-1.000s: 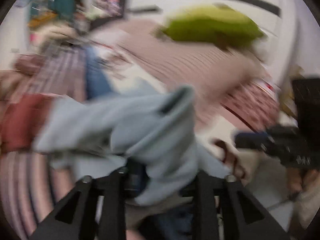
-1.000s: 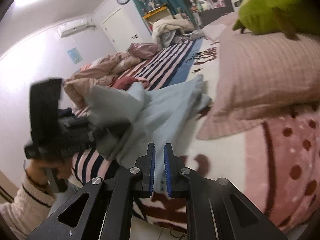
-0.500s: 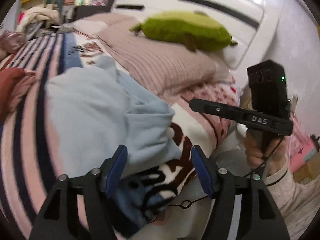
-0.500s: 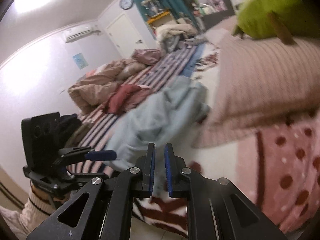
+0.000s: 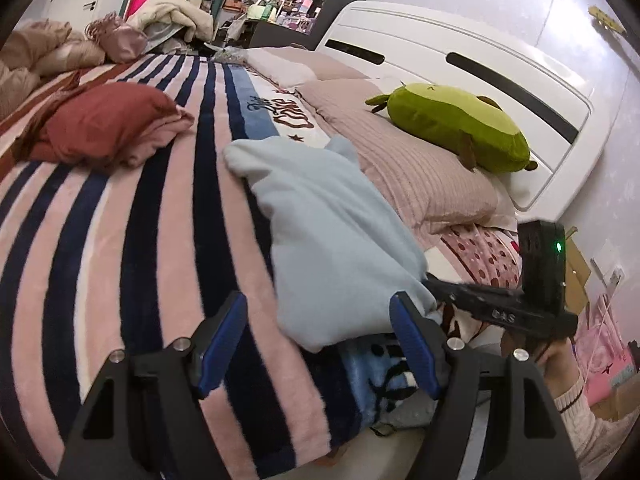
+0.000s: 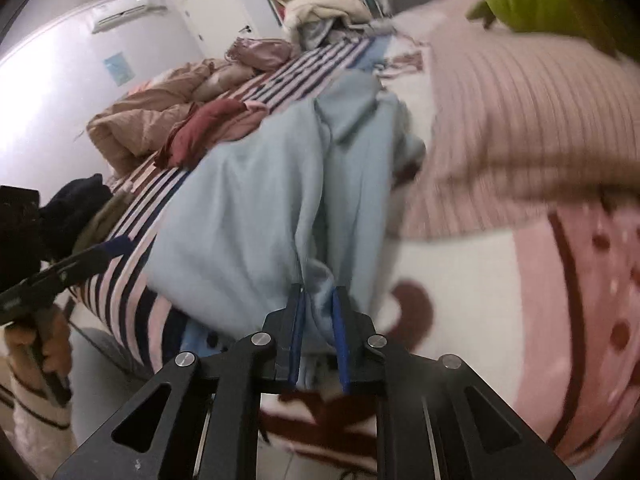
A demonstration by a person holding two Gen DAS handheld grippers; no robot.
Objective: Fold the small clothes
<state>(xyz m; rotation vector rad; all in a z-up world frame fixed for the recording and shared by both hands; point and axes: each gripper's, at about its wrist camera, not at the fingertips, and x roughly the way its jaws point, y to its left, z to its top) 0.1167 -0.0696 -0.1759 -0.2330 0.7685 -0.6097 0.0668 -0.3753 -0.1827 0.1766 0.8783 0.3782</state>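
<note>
The left claw (image 5: 316, 336) stands spread and is opening wider, its blue pads (image 5: 222, 342) clear of any cloth; the near hem of the light blue garment (image 5: 332, 240) lies just ahead of it, between the lines of the two fingers but touching neither. The garment rests in a soft heap on the striped blanket (image 5: 120, 248) of the bed, stretching away from this claw toward the pink ribbed pillow (image 5: 420, 168), which lies ahead and to the right. A green plush toy (image 5: 456, 128) sits on that pillow, farther off. Well ahead and to the left of the left claw lies a dark red bundle of cloth (image 5: 104, 128).

The right claw (image 6: 318, 316) pinches a bunched edge of the same light blue garment (image 6: 248, 200) between its blue pads (image 6: 342, 344); the jaws are starting to part, yet the fabric sits gathered between them and the pads still press it. From this claw the cloth runs forward and up to the left. The other handheld tool shows at the far left, gripped by a hand (image 6: 28, 344) in a cream sleeve.
</note>
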